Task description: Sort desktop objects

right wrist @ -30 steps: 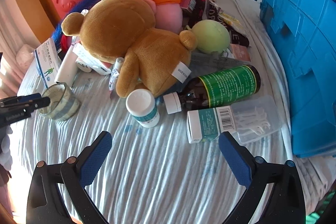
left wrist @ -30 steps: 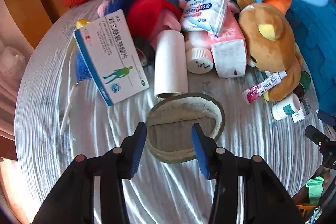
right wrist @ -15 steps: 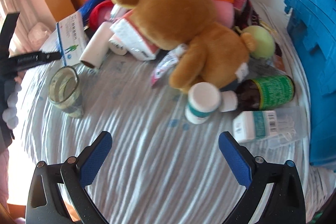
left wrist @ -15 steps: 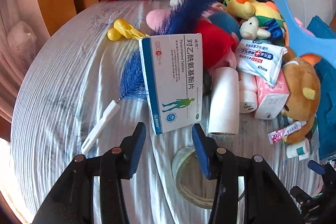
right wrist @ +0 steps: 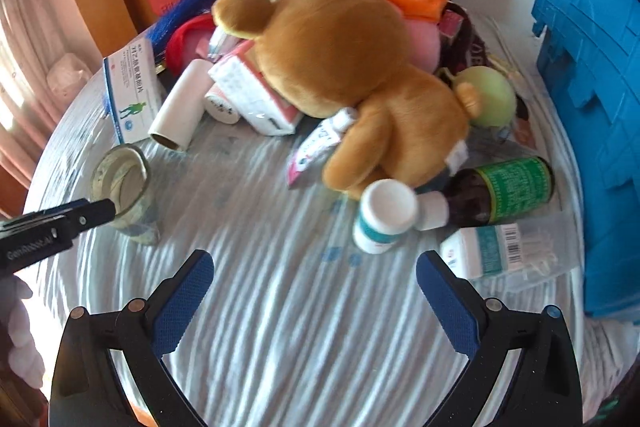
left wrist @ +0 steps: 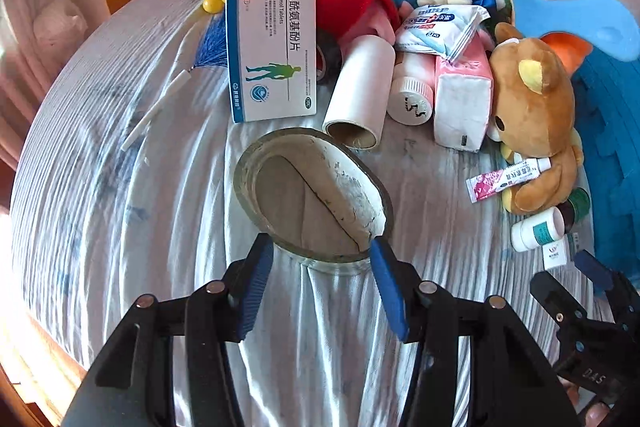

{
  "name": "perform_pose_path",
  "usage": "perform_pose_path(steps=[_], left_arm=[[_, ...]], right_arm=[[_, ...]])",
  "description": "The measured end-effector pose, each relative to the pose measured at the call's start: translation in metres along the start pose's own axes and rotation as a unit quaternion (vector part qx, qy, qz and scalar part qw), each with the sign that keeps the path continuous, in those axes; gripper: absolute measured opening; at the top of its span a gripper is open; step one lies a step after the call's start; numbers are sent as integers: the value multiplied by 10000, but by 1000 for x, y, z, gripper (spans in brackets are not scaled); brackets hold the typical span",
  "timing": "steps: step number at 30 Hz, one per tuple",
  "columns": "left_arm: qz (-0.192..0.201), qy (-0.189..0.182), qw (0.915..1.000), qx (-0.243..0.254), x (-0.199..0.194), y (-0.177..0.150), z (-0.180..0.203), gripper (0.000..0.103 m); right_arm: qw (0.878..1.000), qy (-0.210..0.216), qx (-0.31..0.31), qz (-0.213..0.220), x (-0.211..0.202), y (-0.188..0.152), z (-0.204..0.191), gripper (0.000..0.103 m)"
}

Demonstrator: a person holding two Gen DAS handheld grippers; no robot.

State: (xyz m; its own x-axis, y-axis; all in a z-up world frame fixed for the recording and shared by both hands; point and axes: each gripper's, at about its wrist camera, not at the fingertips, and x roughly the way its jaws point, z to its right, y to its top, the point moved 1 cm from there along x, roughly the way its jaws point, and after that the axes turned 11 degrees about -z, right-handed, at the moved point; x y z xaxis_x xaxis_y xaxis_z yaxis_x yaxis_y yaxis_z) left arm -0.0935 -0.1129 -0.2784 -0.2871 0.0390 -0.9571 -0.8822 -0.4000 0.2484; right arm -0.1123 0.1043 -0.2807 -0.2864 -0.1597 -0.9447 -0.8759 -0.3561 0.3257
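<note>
1. Glass, by the look of it: the jar (left wrist: pixel 312 199) is stiff, smooth and breakable, so I judge it slippery under rubber pads and fairly heavy for its size. It could crack if knocked over or squeezed hard at the lip.
2. The best hold, I judge, is across the wall just below the rim, 1 pad on each side, with the jar kept upright.
3. The jar is clear and cloudy, with an open mouth and pale, stained residue inside; from the right wrist view it stands upright on the striped cloth (right wrist: pixel 280 307).
4. It sits near the cloth's front edge, just in front of the white roll (left wrist: pixel 360 95) and the medicine box (left wrist: pixel 272 47), apart from the toy pile.
5. The left gripper (left wrist: pixel 322 253) is opening, its 2 pads flanking the jar's near rim without pressing it.
6. The right gripper (right wrist: pixel 314 277) stands wide apart over bare cloth, holding nothing.
</note>
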Motion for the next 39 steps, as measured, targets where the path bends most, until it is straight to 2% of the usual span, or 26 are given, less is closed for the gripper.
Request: perform_pose_path(steps=[2, 5, 7, 8, 9, 13, 14, 16, 23, 24, 26, 28, 30, 33, 37, 39], left_arm=[[79, 166, 9994, -283, 1, -3, 6, 56], [135, -116, 9968, -780, -7, -11, 7, 56], [350, -23, 9950, -931, -15, -16, 11, 58], [430, 36, 9947, -933, -15, -17, 17, 66], [449, 144, 9949, -895, -11, -17, 23, 72], [258, 833, 9910, -1019, 31, -6, 32, 72], [233, 902, 9895, -1108, 39, -2, 28, 72], [203, 900, 9886, -1189, 47, 4, 14, 71], [226, 591, 9941, -879, 41, 2, -20, 65], [219, 548, 9951, -795, 41, 3, -21, 61], [277, 614, 9958, -618, 39, 5, -19, 60], [334, 668, 9962, -453, 35, 8, -18, 60], [322, 665, 9965, -396, 32, 13, -21, 60], [37, 584, 9973, -433, 38, 21, -27, 61], [-25, 771, 9963, -367, 42, 34, -28, 62], [29, 737, 9967, -346, 43, 39, -27, 62]], right_arm=[[10000, 23, -24, -25, 0, -2, 13, 103], [9998, 32, -158, -70, -1, -7, 31, 103], [9997, 74, -219, -54, -2, -11, 42, 103], [9996, 103, -246, -55, -2, -11, 47, 103], [9995, 137, -269, -48, -1, -11, 51, 103], [9987, 266, -430, -28, 8, -6, 60, 102], [9985, 294, -468, -28, 10, -5, 60, 99], [9979, 368, -542, -11, 15, -3, 58, 81], [9974, 503, -509, 25, 30, 9, 49, 81], [9976, 503, -468, 27, 32, 11, 49, 79], [9982, 437, -422, 17, 36, 13, 49, 71], [9986, 394, -360, -12, 39, 14, 49, 53], [9988, 387, -293, -62, 42, 14, 51, 51], [9991, 371, -181, -116, 44, 13, 53, 51], [9991, 393, -13, -132, 45, 13, 54, 51], [9992, 375, 13, -135, 46, 13, 54, 52]])
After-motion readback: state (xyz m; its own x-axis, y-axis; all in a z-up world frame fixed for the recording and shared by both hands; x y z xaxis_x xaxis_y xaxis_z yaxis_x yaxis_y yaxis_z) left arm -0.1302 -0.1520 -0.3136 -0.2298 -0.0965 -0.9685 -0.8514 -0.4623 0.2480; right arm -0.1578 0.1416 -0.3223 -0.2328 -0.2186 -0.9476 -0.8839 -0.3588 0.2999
